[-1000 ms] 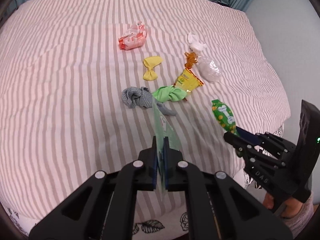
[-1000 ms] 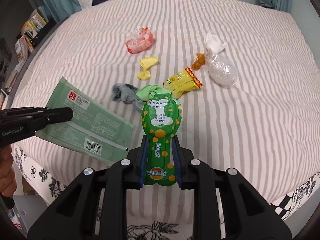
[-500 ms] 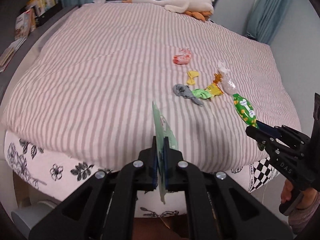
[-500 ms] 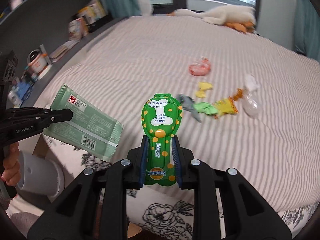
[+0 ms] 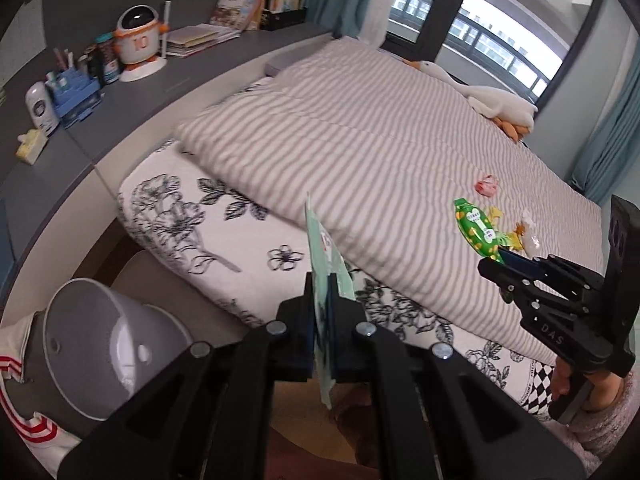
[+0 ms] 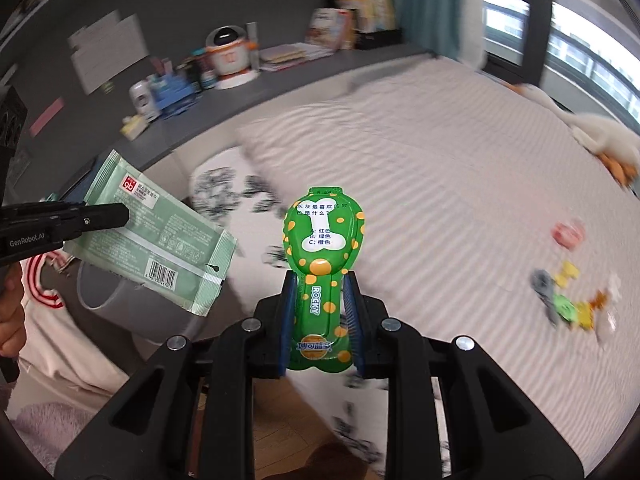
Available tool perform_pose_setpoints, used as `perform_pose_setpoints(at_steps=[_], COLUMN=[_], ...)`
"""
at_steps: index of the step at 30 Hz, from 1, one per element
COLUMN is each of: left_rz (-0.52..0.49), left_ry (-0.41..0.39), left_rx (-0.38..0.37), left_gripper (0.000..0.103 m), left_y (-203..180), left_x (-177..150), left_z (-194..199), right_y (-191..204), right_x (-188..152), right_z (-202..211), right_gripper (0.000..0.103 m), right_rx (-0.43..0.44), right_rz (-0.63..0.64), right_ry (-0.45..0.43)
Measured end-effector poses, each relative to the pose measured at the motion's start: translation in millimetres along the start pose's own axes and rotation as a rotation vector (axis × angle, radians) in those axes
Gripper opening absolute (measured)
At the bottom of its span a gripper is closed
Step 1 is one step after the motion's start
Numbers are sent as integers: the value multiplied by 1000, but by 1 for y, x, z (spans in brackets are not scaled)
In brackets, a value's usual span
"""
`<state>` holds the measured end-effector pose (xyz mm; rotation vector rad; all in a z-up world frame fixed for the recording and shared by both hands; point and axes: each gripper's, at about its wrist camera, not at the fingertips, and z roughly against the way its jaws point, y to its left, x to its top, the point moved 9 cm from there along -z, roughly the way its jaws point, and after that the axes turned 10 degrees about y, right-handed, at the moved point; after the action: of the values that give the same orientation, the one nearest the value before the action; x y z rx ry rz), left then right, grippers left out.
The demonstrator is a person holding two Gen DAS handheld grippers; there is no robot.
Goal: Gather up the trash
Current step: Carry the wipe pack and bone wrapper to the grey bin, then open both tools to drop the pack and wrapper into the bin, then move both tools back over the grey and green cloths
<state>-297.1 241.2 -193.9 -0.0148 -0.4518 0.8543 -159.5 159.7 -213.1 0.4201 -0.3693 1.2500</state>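
Observation:
My left gripper [image 5: 321,312] is shut on a pale green wipes packet [image 5: 325,256], seen edge-on; the packet shows flat in the right wrist view [image 6: 160,236]. My right gripper [image 6: 319,300] is shut on a green spotted snack wrapper [image 6: 323,240], which also shows in the left wrist view [image 5: 478,234]. A grey trash bin [image 5: 96,344] stands on the floor at the lower left, beside the bed; in the right wrist view the bin [image 6: 120,304] sits below the packet. Several wrappers [image 6: 568,300] lie on the striped bed cover [image 5: 380,140].
A grey ledge [image 5: 132,96] beside the bed carries a robot toy [image 5: 138,44], books and bottles. A plush goose [image 5: 496,104] lies at the bed's far end. White clothing with red stripes [image 5: 16,392] lies next to the bin.
Both grippers have swung left, away from the bed's middle toward its side. The trash bin and the ledge have come into view. Both grips are unchanged.

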Motion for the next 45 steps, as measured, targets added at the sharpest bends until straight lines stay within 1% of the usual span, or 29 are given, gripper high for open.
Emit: perform_pose_setpoints(at_steps=[1,2,5,8,11,15,18,22,24,26,28,29,30,31,32,33,34,35,40,45], left_rz=[13,28,56,89,128,148,148,151,162,179,199,205,211,214,214,209,203,197,174,146], left_ry=[-5,-7,-9,-5,-8,-8,-5,10,19,27,29,29,28,23,15,13,15,18,35,48], left_rx=[10,21,59,109,116,107,109,101,109,94,71,66,66,66,64,63,63,66,71,69], left_gripper=[5,5,5,5,5,5,5,6,9,10,16,24,40,48,59,63,64,65,65,66], left_y=[17,43,101,153,190,225,246,262,274,281,285,287,289,290,291,290,290,290,289,284], left_x=[-6,-13,-32,-49,-62,-74,-82,-89,-94,-96,-97,-98,-99,-99,-99,-97,-97,-96,-95,-93], left_z=[9,18,39,51,62,66,66,57,54,50,48,47,46,46,47,46,46,45,42,41], right_y=[26,52,142,223,287,335,354,375,381,385,387,388,387,386,385,385,384,385,387,379], right_x=[6,11,24,31,36,42,45,44,42,40,38,38,37,37,38,38,39,41,43,43], right_z=[-6,-11,-30,-48,-62,-72,-80,-94,-101,-108,-112,-113,-114,-115,-115,-115,-114,-113,-115,-114], right_gripper=[22,22,22,22,22,22,22,22,23,23,23,23,24,28,32,39,43,43,43,43], right_rx=[20,40,121,165,206,210,202,203,205,201,190,188,186,185,184,184,184,186,189,179], right_rz=[22,39,91,172,233,284,301,317,328,342,357,361,362,362,357,355,353,352,347,322], right_ry=[1,3,9,21,47,74,101,149,175,196,211,214,217,219,215,211,203,197,196,196])
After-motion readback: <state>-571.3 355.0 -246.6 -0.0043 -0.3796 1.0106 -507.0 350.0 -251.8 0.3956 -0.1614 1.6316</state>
